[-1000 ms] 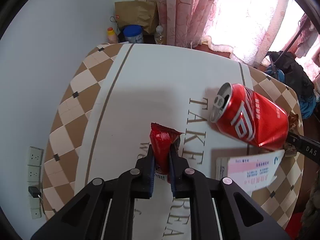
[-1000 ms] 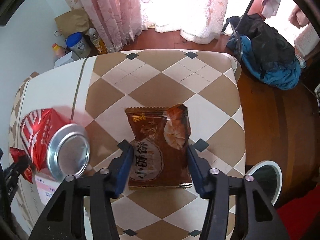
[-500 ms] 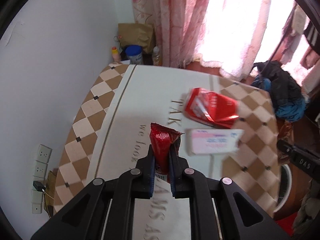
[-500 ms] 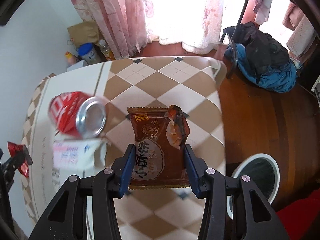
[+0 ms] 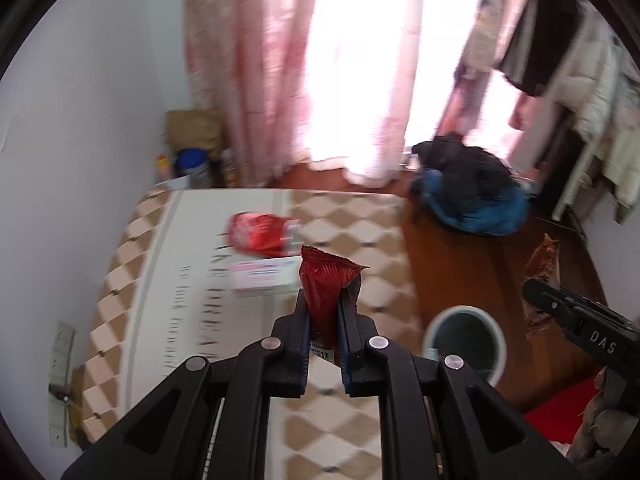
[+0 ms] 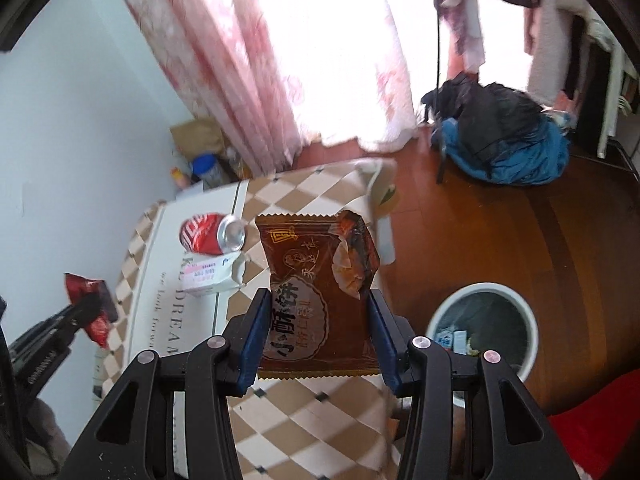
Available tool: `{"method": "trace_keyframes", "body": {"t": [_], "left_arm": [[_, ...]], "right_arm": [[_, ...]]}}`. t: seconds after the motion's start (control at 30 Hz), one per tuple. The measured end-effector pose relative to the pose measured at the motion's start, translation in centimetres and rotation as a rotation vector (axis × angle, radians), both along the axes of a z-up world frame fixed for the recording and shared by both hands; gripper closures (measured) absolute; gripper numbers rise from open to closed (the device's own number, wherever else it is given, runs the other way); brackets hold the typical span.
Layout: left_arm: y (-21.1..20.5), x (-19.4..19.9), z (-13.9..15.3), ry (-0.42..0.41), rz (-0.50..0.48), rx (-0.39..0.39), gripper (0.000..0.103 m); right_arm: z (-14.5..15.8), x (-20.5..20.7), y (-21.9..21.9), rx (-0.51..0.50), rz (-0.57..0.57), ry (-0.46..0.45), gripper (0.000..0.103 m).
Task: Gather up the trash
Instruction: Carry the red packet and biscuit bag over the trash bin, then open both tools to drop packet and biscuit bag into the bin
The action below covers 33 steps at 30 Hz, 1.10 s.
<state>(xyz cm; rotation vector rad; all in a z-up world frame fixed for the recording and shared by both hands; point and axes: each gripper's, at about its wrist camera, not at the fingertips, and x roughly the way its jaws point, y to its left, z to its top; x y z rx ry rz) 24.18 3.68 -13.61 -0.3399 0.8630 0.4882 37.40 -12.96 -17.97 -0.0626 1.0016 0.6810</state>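
The left gripper (image 5: 323, 312) is pinching a crinkled red foil wrapper (image 5: 326, 280) between its blue-padded fingers (image 5: 303, 316), which are pressed almost together; the wrapper's serrated top edge is standing upright above the tips, and a strip of barcode is showing low between the pads. The right gripper (image 6: 318, 320) is clamping a flat, glossy brown plastic snack packet (image 6: 316, 284) by its two side edges, fingers set about half apart; the packet has zigzag-cut ends, printed characters, and one upper corner torn and curling.

Both items are being held in the air over a table draped in a tan-and-cream diamond-pattern cloth (image 6: 320, 412) with a plain white lettered centre panel.

Still lying on the cloth: a dented red aluminium drink can (image 6: 212, 234) on its side, and just beside it a crumpled white paper packet with pink print (image 6: 212, 276).

The right wrist view is showing the round white plastic bin (image 6: 528, 320) on the dark wooden floor, with scraps already inside; the left wrist view is showing only its dark interior, partly cut by the gripper frame. The left view alone is showing wall sockets (image 5: 60, 356) low on the white wall. Each view is catching the other gripper at its edge. The left view is noticeably motion-blurred.
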Motion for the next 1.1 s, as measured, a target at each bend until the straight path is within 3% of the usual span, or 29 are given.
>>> {"method": "trace_keyframes", "body": {"t": [0.23,0.47,0.73,0.93,1.1], "left_arm": [[-8.3,6.0,-0.2,-0.008,-0.166,-0.044,0.094],[-15.2,13.2,-5.0,0.070,-0.311,-0.147,0.094],[-19.2,21.6,-15.4,0.277,-0.431,-0.332,0.089],[-19.6,25.1,-21.6,0.380,-0.421,-0.391,0.088],[-19.7,26.7,-24.9,0.430,-0.412,-0.419,0.088]], "right_arm": [[2.5,1.0,-9.8,-0.011,-0.086,-0.040,0.053],[-0.7,5.0,-18.5,-0.042,-0.201,0.006,0.053],[-11.8,10.3,-24.1,-0.083,-0.278,0.182,0.053],[-20.9,13.0,-25.7,-0.087,-0.315,0.334,0.053],[-27.2,14.7,-25.8,-0.108,-0.324,0.426,0.053]]}}
